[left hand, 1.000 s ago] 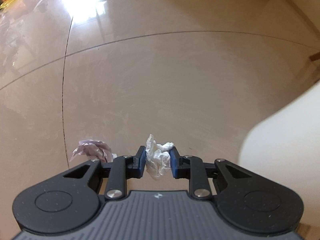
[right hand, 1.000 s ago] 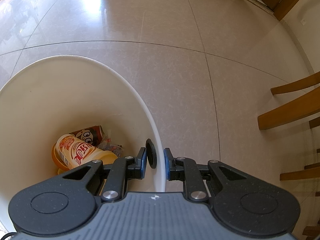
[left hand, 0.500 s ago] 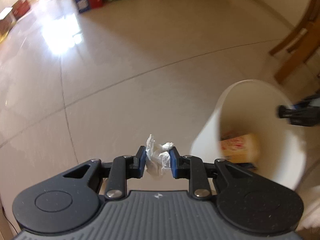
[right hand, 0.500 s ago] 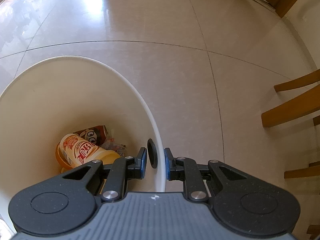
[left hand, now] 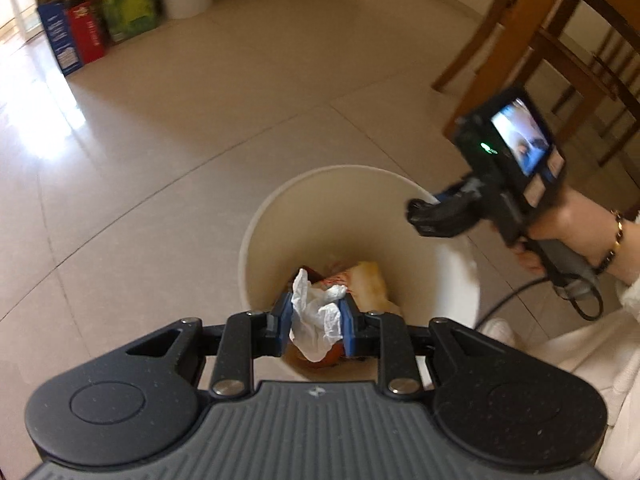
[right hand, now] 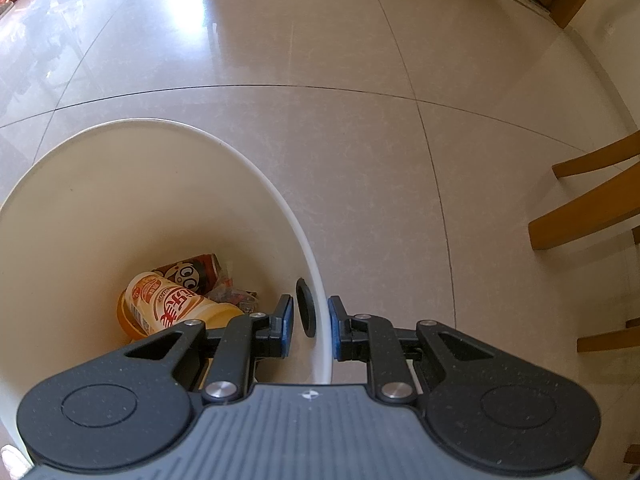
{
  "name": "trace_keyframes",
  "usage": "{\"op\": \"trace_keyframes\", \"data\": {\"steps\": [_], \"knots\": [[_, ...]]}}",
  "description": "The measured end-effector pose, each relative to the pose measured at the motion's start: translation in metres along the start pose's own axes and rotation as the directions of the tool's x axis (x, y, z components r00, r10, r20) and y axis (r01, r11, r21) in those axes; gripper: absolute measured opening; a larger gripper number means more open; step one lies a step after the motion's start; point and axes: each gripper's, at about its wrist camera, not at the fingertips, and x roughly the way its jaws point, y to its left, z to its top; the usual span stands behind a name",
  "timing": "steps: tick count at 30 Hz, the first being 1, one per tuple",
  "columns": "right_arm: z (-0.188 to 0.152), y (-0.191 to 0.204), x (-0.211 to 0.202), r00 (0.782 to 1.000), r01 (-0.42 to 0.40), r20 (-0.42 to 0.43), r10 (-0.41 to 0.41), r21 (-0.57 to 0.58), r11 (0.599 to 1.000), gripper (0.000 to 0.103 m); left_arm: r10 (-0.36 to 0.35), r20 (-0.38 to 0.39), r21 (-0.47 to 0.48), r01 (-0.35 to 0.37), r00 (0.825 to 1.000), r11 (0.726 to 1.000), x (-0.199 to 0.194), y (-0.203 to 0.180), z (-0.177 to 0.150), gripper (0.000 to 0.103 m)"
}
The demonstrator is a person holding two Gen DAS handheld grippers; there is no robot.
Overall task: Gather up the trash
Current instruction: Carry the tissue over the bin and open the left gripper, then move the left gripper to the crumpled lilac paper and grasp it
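The left claw [left hand: 314,322] is closed on a crumpled white tissue [left hand: 314,314], its two blue pads pressed against the wad from either side. The tissue's long axis runs roughly upright in the left wrist view, across the line between the pads, with a pointed flap rising above them and a rounded fold hanging below. It is thin, creased and bright white, bunched tight where the pads meet it and looser at both ends. Claw and tissue hang above the open mouth of the white bin [left hand: 256,240], just inside its near rim.

Inside the bin, beyond the tissue, lies an orange and cream instant-noodle cup [right hand: 176,308] on its side, its mouth toward the near wall in the right wrist view. A dark can with a cartoon face [right hand: 192,272] lies behind it, touching it, with small wrappers beside both.

The right claw [right hand: 310,326] straddles the bin's rim, one pad inside and one outside. Its jaws stand narrowly apart around the wall; whether both pads press on it I cannot tell. A dark oval hole in the bin wall sits between the pads. A hand [left hand: 568,232] wearing a bracelet holds this claw's handle.

The bin stands on a pale tiled floor [right hand: 360,140]. Wooden chair legs [right hand: 584,216] stand to the bin's right, and coloured boxes [left hand: 80,36] line the wall well beyond it.
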Motion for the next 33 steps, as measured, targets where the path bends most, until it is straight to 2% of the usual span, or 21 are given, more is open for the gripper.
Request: {"op": "trace_keyframes", "data": {"steps": [6, 8, 10, 14, 22, 30, 33], "knots": [[0.0, 0.0, 0.0, 1.0, 0.0, 0.001, 0.0, 0.0, 1.0, 0.022, -0.015, -0.022, 0.03, 0.016, 1.0, 0.999, 0.009, -0.015, -0.004, 0.042], [0.0, -0.001, 0.0, 1.0, -0.002, 0.0, 0.002, 0.002, 1.0, 0.022, -0.014, -0.021, 0.03, 0.015, 1.0, 0.999, 0.009, -0.014, -0.008, 0.059], [0.0, -0.001, 0.0, 1.0, 0.0, 0.002, 0.0, 0.0, 1.0, 0.022, -0.02, -0.015, 0.023, 0.02, 1.0, 1.0, 0.008, -0.014, -0.011, 0.071], [0.0, 0.0, 0.0, 1.0, 0.0, 0.003, 0.0, 0.0, 1.0, 0.022, -0.024, -0.013, 0.016, 0.024, 1.0, 1.0, 0.01, -0.015, -0.012, 0.075], [-0.001, -0.001, 0.001, 1.0, -0.004, 0.004, 0.004, 0.006, 1.0, 0.022, -0.004, -0.023, -0.007, 0.004, 1.0, 1.0, 0.017, -0.006, -0.015, 0.075], [-0.001, 0.0, 0.001, 1.0, 0.002, 0.005, -0.002, 0.0, 1.0, 0.022, 0.037, 0.0, -0.092, -0.036, 0.999, 0.995, 0.016, 0.033, -0.031, 0.078], [-0.001, 0.002, 0.001, 1.0, 0.007, 0.006, -0.007, -0.005, 1.0, 0.022, 0.057, 0.024, -0.155, -0.053, 0.998, 0.986, 0.014, 0.057, -0.04, 0.083]]}}
